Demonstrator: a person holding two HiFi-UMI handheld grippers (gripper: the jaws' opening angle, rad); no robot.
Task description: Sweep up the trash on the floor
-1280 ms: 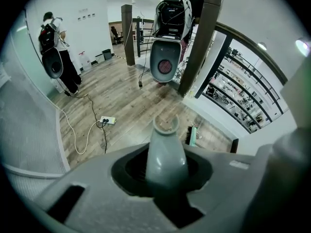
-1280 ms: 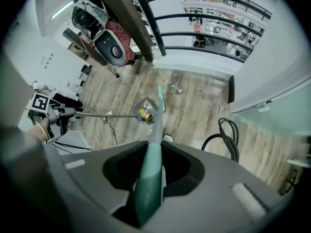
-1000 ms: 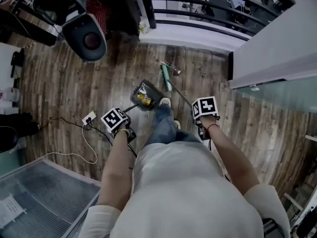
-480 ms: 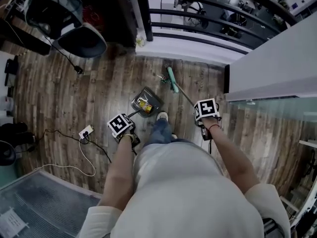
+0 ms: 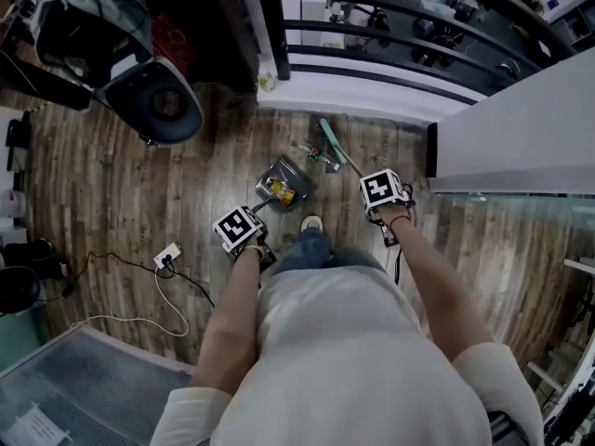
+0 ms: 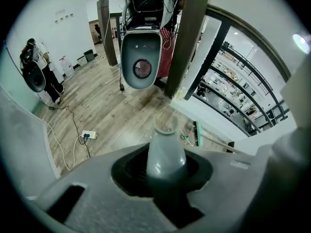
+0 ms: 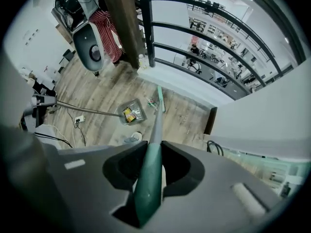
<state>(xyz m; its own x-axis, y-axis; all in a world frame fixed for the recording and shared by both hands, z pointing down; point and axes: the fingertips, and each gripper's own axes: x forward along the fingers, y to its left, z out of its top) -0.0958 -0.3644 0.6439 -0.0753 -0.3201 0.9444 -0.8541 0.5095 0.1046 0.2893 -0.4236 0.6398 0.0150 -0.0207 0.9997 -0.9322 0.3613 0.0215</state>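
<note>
- Overhead, the head view shows the person standing on the wood-plank floor (image 5: pixel 112 175), a gripper in each hand.
- The left gripper (image 5: pixel 244 233) is clamped on the thin handle of the dark grey dustpan (image 5: pixel 284 182), which sits on the floor ahead of the white shoe (image 5: pixel 312 222) with yellow trash (image 5: pixel 279 190) inside it.
- The right gripper (image 5: pixel 383 201) holds the green broom (image 5: pixel 329 138), whose head rests on the floor near the white ledge under the black railing (image 5: pixel 390 21). A small loose piece of litter (image 5: pixel 316 154) lies between broom head and dustpan.
- Only this view shows both grippers and the pan together with the white power strip (image 5: pixel 168 255) and its cable.
- The left gripper view shows its jaws closed tight round the grey dustpan handle (image 6: pixel 166 157). The handle's end covers the pan, but the broom head (image 6: pixel 197 134) and the litter (image 6: pixel 185 136) show beyond it, as does a big white rounded machine (image 6: pixel 141 59).
- The right gripper view shows its jaws shut on the green broom handle (image 7: pixel 148 183), which runs down to the broom head (image 7: pixel 159 97).
- Here the dustpan (image 7: pixel 132 114) and its yellow trash (image 7: pixel 128 114) are plain, just left of the broom, with the pan's long handle (image 7: pixel 87 111) stretching away leftward.
</note>
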